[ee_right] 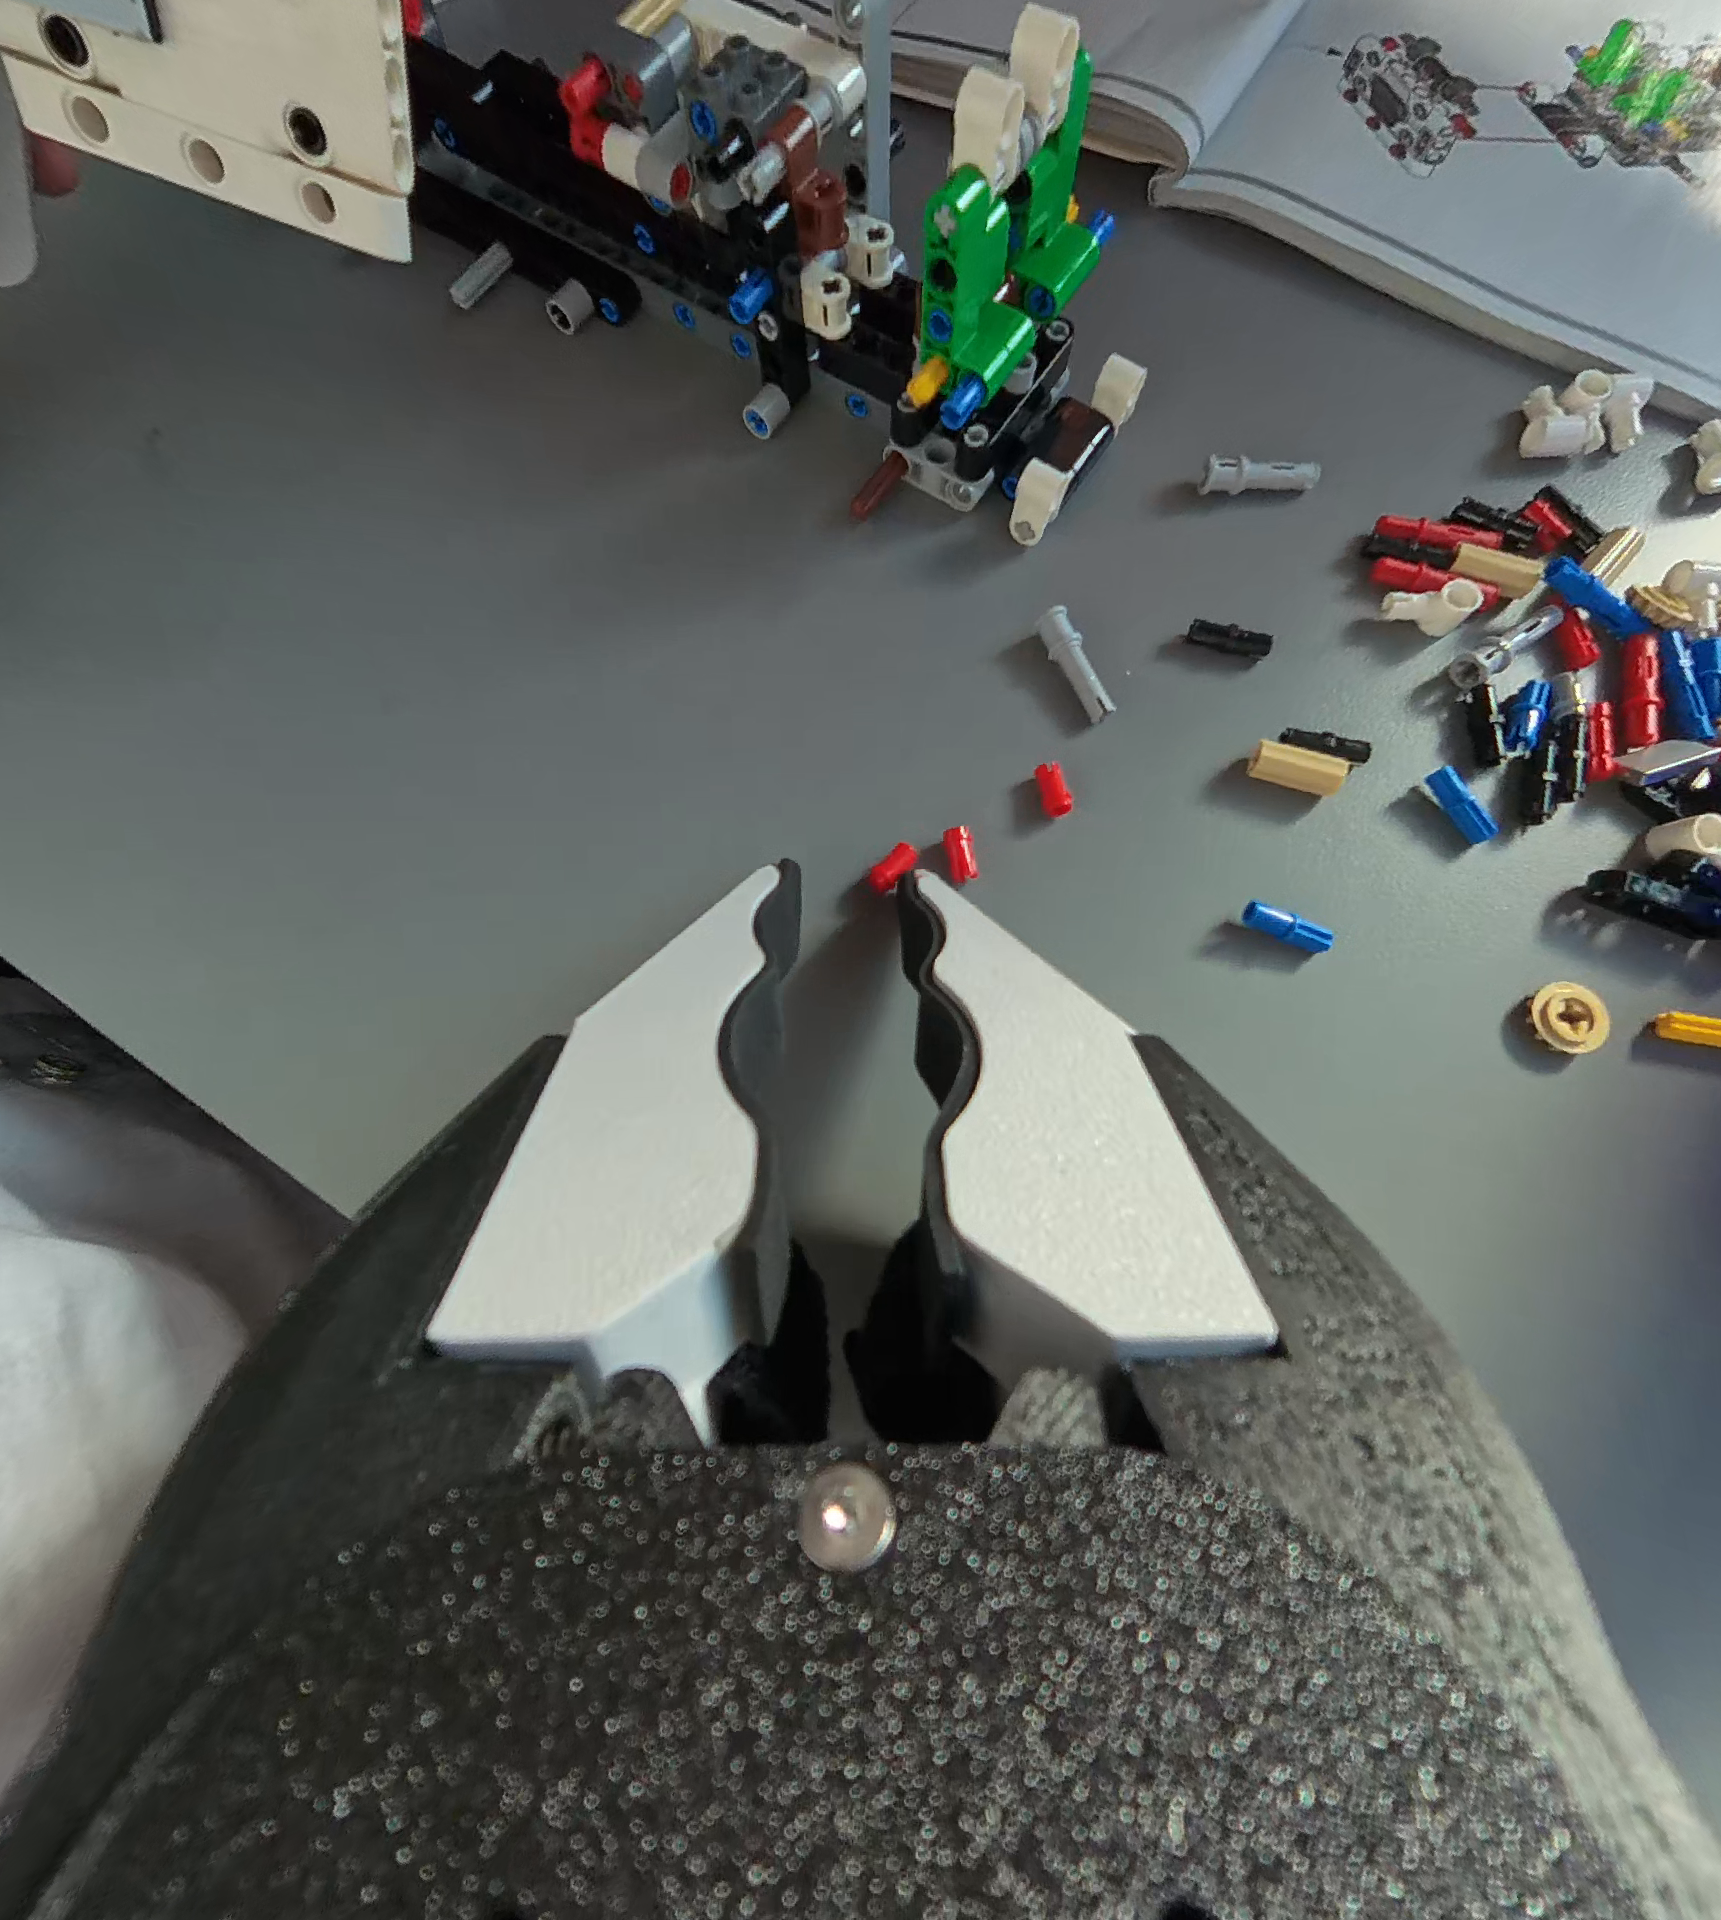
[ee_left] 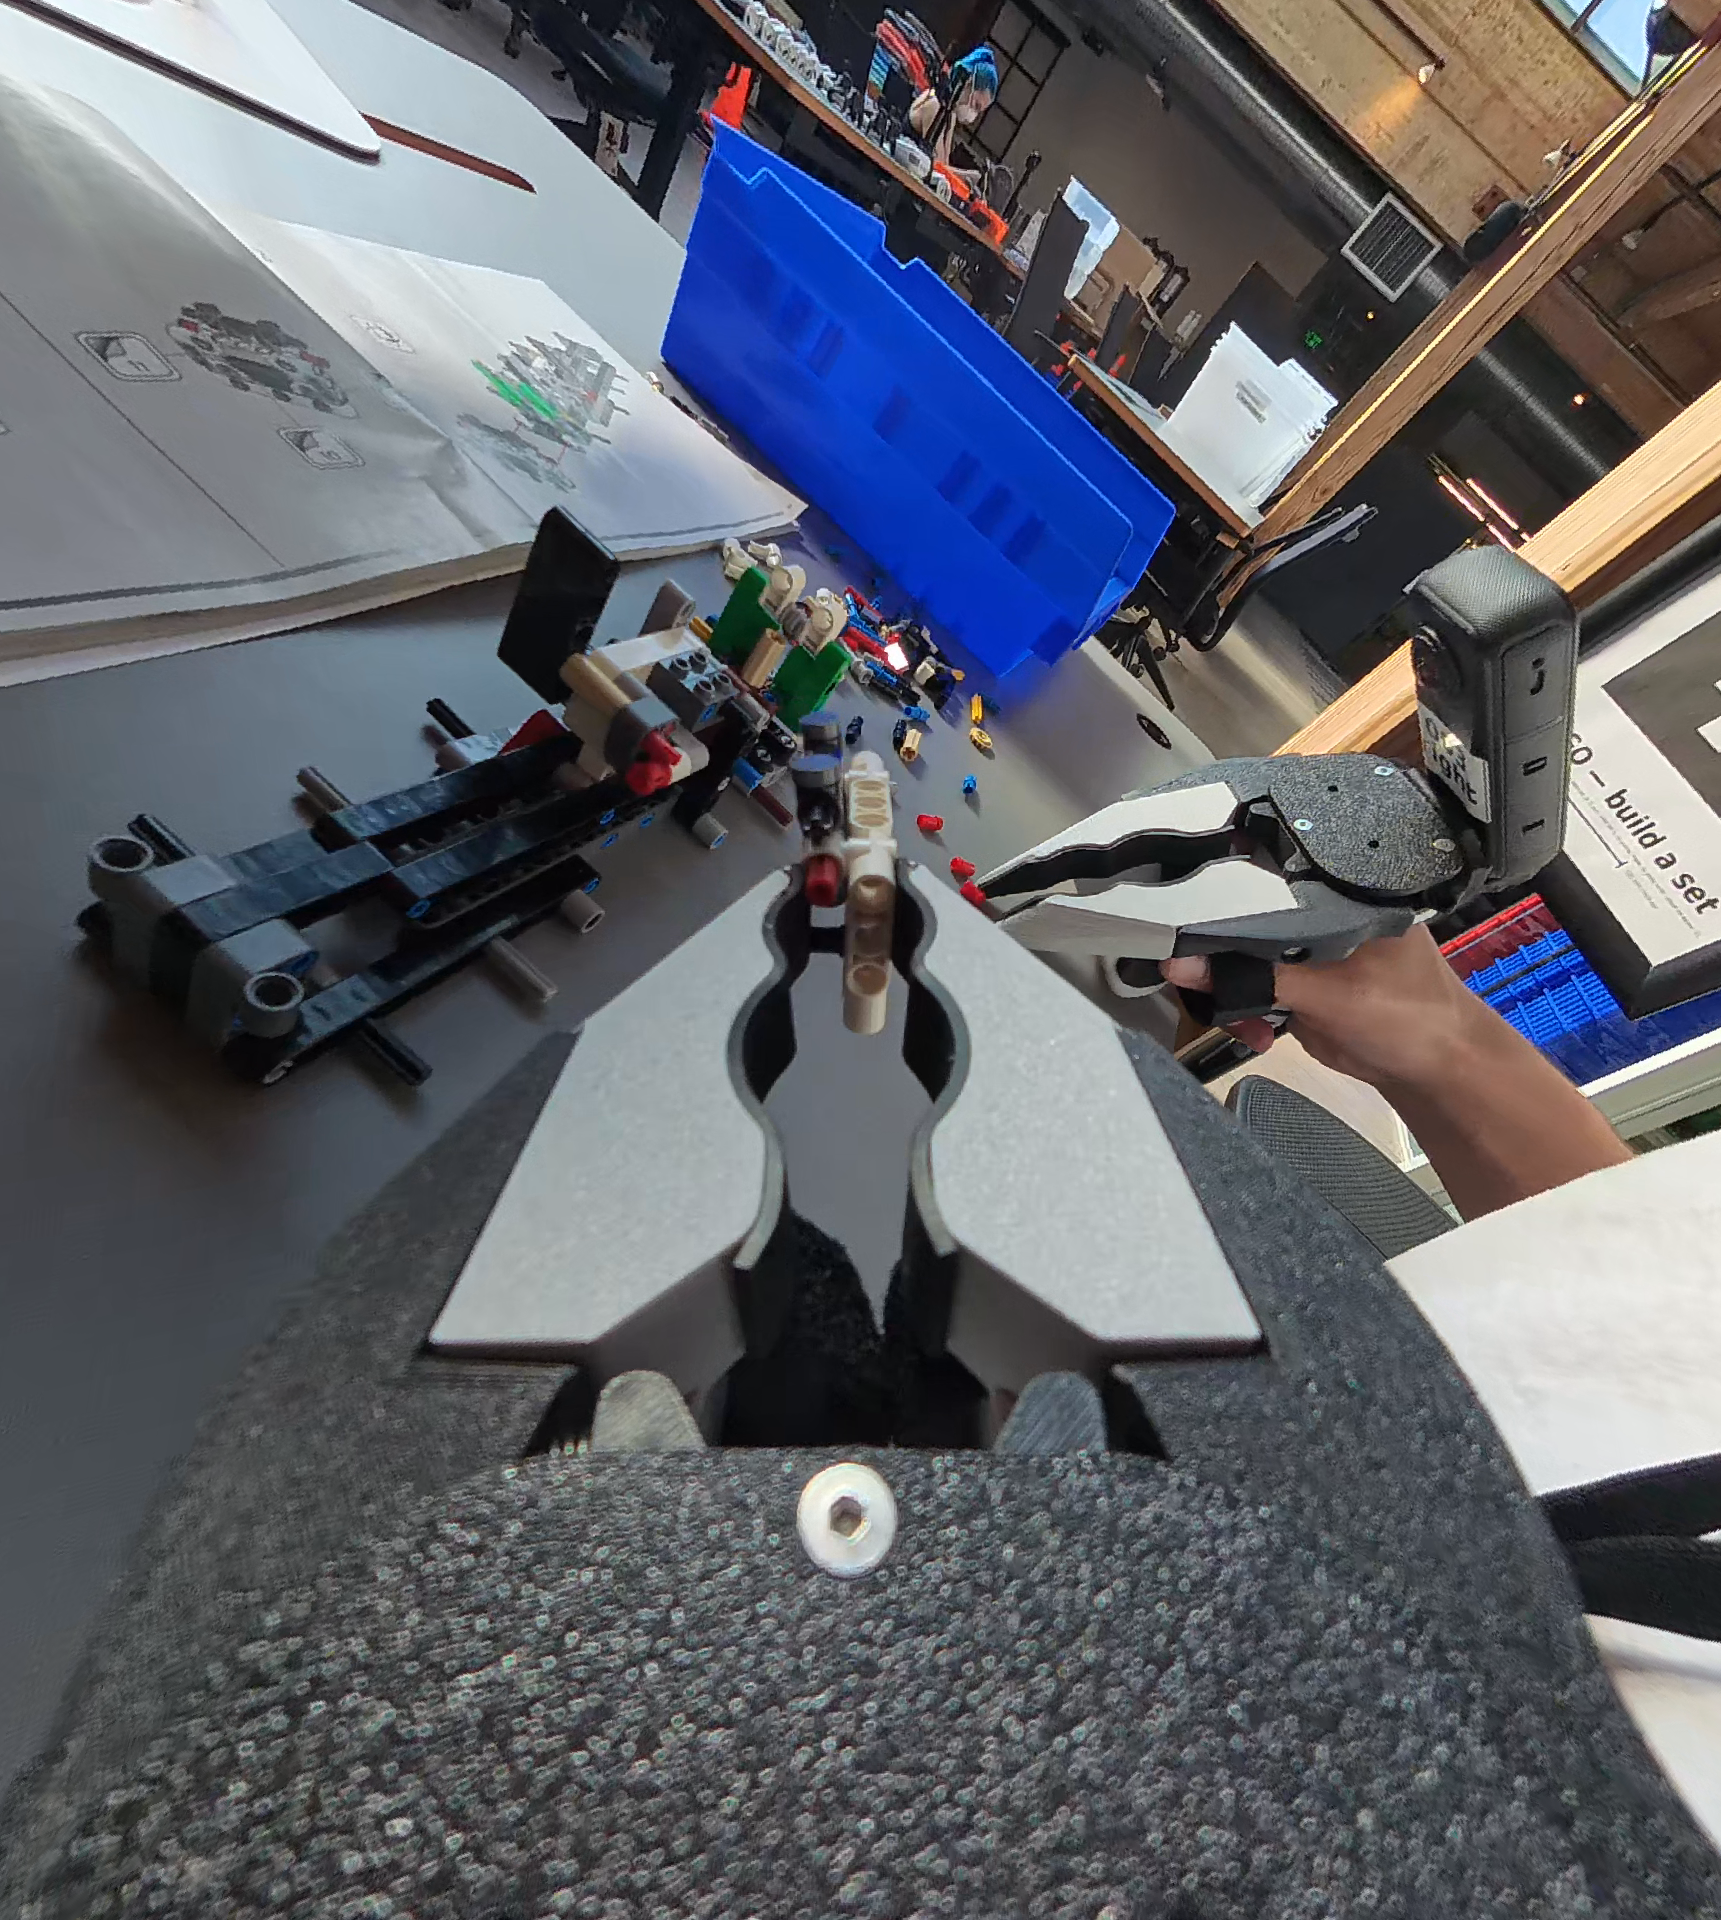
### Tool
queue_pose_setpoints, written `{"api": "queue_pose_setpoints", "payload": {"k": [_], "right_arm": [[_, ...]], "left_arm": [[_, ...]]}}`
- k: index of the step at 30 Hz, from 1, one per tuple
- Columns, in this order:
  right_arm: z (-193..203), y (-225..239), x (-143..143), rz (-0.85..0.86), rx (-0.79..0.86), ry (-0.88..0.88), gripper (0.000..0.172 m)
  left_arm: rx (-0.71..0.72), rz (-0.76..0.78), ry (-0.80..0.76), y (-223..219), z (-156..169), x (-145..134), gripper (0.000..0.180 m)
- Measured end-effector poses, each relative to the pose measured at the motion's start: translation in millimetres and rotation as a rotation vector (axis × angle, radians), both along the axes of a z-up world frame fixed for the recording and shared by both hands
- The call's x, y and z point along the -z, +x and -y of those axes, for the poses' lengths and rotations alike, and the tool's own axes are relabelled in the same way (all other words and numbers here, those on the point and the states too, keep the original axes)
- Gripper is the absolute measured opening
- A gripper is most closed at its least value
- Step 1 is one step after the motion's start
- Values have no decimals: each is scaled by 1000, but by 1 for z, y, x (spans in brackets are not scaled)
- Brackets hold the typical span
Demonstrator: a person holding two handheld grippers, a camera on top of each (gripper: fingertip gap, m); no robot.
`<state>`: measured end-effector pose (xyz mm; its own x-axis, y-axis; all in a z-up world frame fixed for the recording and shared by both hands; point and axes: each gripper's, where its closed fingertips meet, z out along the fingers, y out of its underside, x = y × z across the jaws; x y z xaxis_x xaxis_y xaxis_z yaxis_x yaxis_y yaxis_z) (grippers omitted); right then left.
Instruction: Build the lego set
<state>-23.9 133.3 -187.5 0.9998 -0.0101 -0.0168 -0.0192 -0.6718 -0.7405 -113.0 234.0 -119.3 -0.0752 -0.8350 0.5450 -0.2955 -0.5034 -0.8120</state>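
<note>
My left gripper [ee_left: 848, 891] is shut on a small brick assembly [ee_left: 868, 914]: a white holed beam with a red pin and a black part on its left side, held above the dark table [ee_left: 160, 1091]. A long black-beam model [ee_left: 399, 831] lies to its left and also shows in the right wrist view [ee_right: 731, 208]. My right gripper [ee_right: 848, 876] is open and low over the table, also seen in the left wrist view [ee_left: 981, 896]. A small red pin [ee_right: 892, 865] lies at its right fingertip [ee_right: 923, 904], not between the pads. Two more red pins [ee_right: 959, 854] lie just beyond.
A pile of loose small parts [ee_right: 1614, 675] lies to the right. An open instruction booklet [ee_left: 212, 364] and a blue bin [ee_left: 897, 416] stand behind the model. A framed sign [ee_left: 1718, 790] stands at the right. A hand [ee_left: 1355, 997] holds the right gripper.
</note>
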Motion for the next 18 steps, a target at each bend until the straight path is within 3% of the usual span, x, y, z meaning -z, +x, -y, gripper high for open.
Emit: {"api": "queue_pose_setpoints", "payload": {"k": [1,10,18], "right_arm": [[-1,0,0,5,0,0,16],[-4,2,1,86,4,-3,4],[-3,2,0,102,-7,-9,10]], "left_arm": [[5,-1,-1,0,1,0,12],[4,5,-4,0,0,-1,12],[-29,-12,-2,1,-7,2,12]]}}
